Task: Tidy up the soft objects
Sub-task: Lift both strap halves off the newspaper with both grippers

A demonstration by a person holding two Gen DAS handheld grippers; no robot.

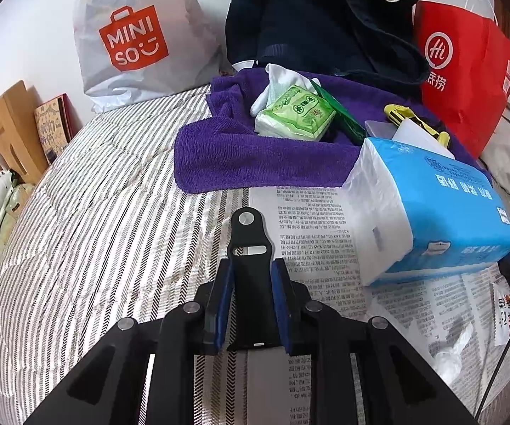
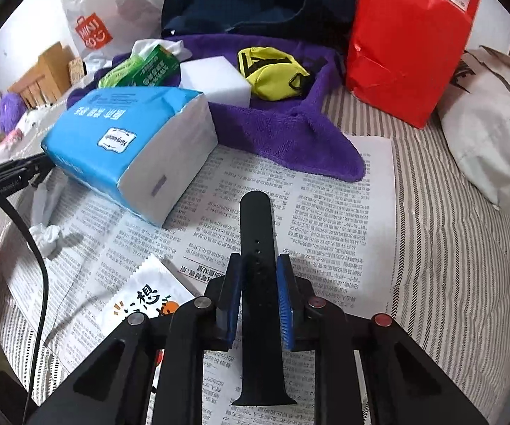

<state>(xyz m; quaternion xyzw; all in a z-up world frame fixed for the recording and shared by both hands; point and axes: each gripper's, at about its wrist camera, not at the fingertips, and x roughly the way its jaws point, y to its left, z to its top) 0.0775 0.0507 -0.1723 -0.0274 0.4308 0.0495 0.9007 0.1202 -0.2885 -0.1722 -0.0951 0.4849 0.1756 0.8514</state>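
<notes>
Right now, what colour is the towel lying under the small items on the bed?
Purple. The towel shows best in the right wrist view.

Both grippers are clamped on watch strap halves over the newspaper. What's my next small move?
Probably carry the left gripper forward and set its short strap half on the purple towel, where the other soft items lie. The right gripper holds the long strap half.

White wall (image 1: 42,17), wooden headboard (image 1: 3,131), grey striped quilt (image 1: 95,212) on bed, soft daylight.
</notes>
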